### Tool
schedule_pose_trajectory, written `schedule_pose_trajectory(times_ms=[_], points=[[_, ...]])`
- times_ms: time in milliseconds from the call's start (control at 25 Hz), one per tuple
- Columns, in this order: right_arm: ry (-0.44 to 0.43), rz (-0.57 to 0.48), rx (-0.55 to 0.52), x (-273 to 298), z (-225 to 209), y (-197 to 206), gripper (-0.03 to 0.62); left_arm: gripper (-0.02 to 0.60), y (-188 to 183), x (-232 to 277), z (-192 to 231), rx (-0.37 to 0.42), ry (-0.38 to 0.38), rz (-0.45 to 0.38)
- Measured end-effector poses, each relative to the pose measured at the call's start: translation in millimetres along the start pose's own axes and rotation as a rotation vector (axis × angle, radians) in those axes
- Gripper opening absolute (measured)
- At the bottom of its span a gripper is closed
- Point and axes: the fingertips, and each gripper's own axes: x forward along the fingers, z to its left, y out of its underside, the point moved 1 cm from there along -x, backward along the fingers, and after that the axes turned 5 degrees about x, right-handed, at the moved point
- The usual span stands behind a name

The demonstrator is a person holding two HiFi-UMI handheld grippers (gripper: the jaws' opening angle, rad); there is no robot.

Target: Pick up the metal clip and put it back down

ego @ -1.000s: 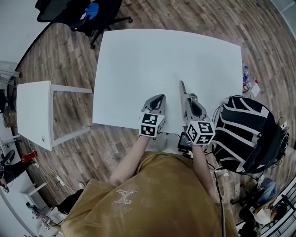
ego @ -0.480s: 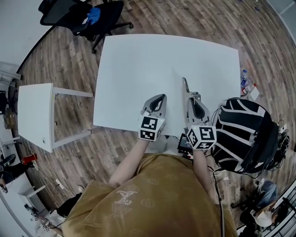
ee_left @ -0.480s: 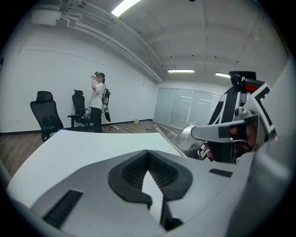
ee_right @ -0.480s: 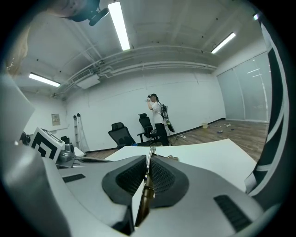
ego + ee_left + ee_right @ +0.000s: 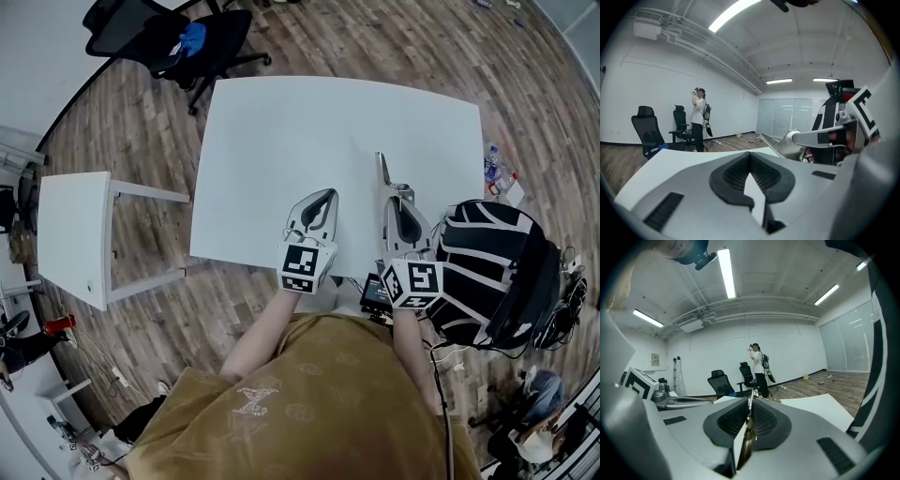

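A long, thin metal clip (image 5: 382, 169) sticks out forward from my right gripper (image 5: 396, 192), which is shut on its near end over the white table (image 5: 281, 131). In the right gripper view the clip (image 5: 749, 427) stands edge-on between the black pads. From the left gripper view the clip (image 5: 774, 144) shows at the right, raised off the table top, with the right gripper (image 5: 820, 136) behind it. My left gripper (image 5: 323, 197) rests near the table's front edge, to the left of the right one. Its pads (image 5: 761, 176) meet at the tip with nothing between them.
A black-and-white bag (image 5: 492, 267) sits close by my right gripper, off the table's right edge. A small white side table (image 5: 70, 234) stands at the left, and black office chairs (image 5: 178, 37) beyond the far edge. A person (image 5: 759, 366) stands far across the room.
My right gripper has shifted slightly right with the clip, whose tip now reaches a little farther over the table. The left gripper has barely moved.
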Motion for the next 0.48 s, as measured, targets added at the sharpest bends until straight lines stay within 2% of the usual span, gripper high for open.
schedule_pose_trajectory(times_ms=[480], points=[[-0.007,-0.125,-0.021,-20.1,11.5,-47.8,0.026,-0.003,-50.8,-25.0,-2.8,0.035,-0.026,-0.129]])
